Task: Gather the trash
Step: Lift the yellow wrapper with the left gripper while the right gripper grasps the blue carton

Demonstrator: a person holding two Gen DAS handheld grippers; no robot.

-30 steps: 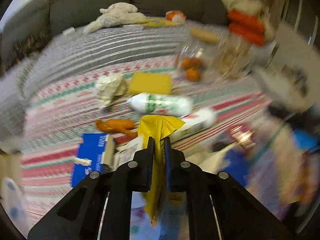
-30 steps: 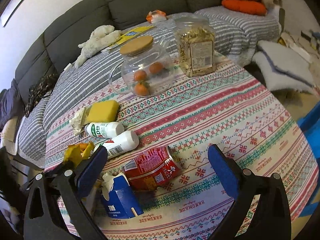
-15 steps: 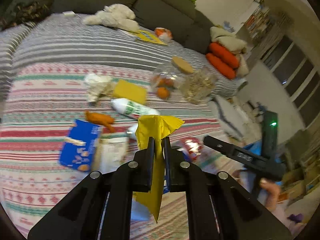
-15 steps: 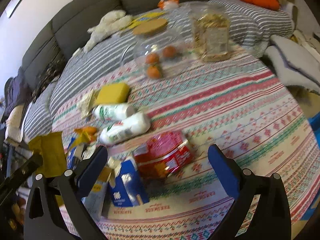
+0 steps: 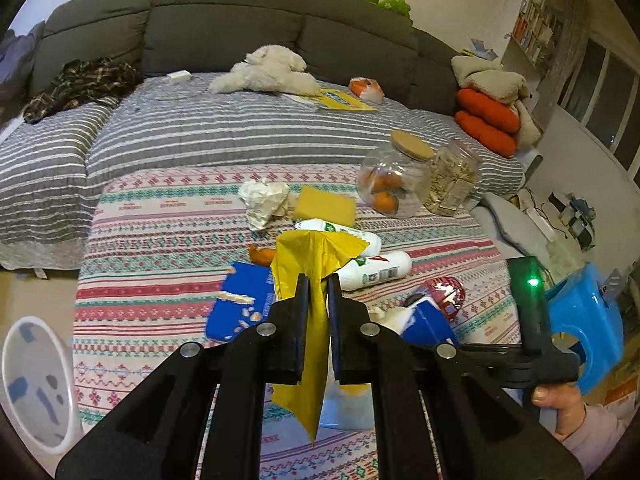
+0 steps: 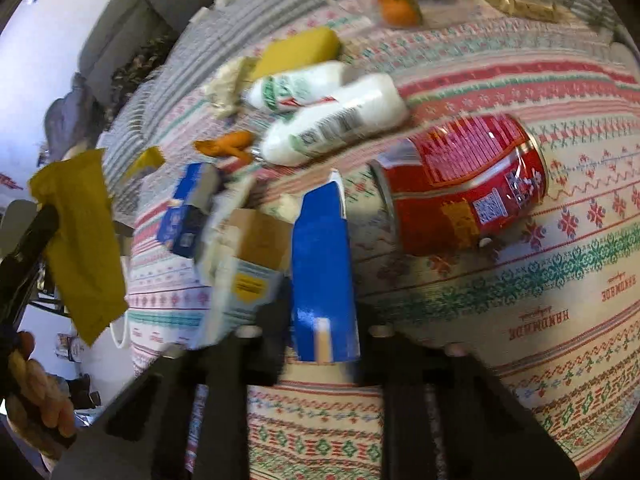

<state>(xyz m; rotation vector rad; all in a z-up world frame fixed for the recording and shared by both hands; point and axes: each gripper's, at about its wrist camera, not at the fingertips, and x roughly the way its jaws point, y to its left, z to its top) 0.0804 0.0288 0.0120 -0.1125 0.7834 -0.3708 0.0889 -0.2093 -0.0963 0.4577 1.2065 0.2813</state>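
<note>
Yellow wrapper pinched in the left gripper jaws, held above the bench.

Blue carton is clamped between right gripper jaws on the patterned cloth; grey sofa seen far behind.

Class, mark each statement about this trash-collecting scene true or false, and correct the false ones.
1. The left gripper is shut on a yellow wrapper. True.
2. The red can stands upright. False: it lies on its side on the patterned cloth.
3. The round jar with the wooden lid holds oranges. True.
4. The right gripper is wide open over bare cloth. False: its fingers have closed in around a blue carton.
5. Two white bottles lie side by side. True.
</note>
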